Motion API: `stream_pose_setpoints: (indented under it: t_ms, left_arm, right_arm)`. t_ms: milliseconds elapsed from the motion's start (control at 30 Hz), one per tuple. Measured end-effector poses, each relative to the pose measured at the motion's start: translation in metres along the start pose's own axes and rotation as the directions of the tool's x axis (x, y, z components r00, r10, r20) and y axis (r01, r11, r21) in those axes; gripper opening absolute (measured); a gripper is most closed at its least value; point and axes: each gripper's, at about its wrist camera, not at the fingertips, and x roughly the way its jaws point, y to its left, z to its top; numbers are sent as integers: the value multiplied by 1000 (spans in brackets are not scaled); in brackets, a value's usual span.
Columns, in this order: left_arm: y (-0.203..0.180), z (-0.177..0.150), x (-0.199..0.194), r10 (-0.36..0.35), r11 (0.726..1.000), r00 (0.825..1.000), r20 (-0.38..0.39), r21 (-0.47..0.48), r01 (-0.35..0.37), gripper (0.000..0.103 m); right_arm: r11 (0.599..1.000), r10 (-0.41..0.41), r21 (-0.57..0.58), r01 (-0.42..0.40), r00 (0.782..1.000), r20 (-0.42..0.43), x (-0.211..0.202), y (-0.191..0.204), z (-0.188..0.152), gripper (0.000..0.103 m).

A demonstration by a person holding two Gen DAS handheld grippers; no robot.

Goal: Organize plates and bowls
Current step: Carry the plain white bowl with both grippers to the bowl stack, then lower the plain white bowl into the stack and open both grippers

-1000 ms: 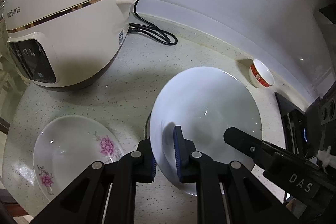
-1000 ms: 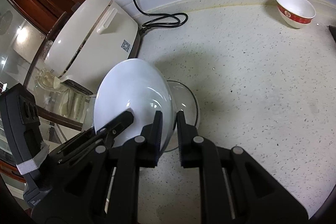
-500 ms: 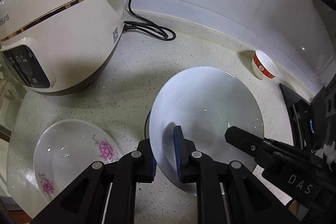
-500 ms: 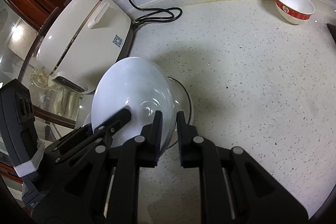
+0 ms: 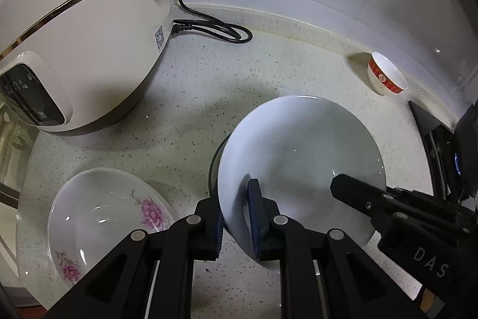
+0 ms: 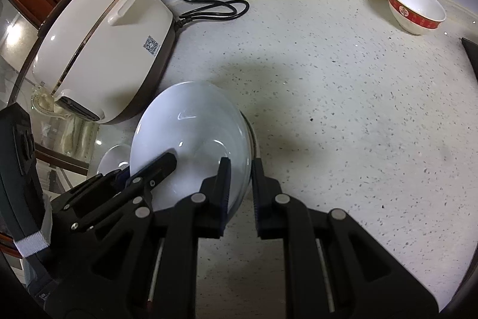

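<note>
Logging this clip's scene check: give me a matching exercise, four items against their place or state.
Items:
1. white bowl
2. floral plate
3. red-banded bowl
4. rice cooker

States:
A. plugged in, cord looped on the counter
B. alone near the back wall
C. gripped at its rim by both grippers
D. flat on the counter, left of the left gripper

Pairs: 1-C, 2-D, 3-B, 4-A

The white bowl (image 5: 298, 157) now sits lower, nearer the glass dish (image 6: 252, 139) beneath.
</note>
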Motion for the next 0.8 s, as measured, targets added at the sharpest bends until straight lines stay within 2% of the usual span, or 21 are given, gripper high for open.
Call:
stream_pose_setpoints:
  t_ms: [200,333,400,667,800]
  left_arm:
    - [0,0,1,0,1000,1000,-6,-1,0,17]
    - [3,0,1,-7,1000,1000,-8,-19,6,18]
    - [5,0,0,-25,999,1000,-7,-35,25,22]
    - [9,0,-2,-43,997,999,2,-65,43,24]
    - [7,1,-4,-49,997,999,10,-59,50,31]
  right_arm:
    - [1000,1,-1,-1,1000,-5,1,0,0,17]
    - [1000,-1,-15,1,1000,15,-5,3,0,22]
    - [1000,-5,-29,6,1000,27,-8,7,1,22]
    - [1000,-1,-13,1,999,36,-11,4,0,23]
    - [1000,2,-5,-2,999,42,-14,2,1,24]
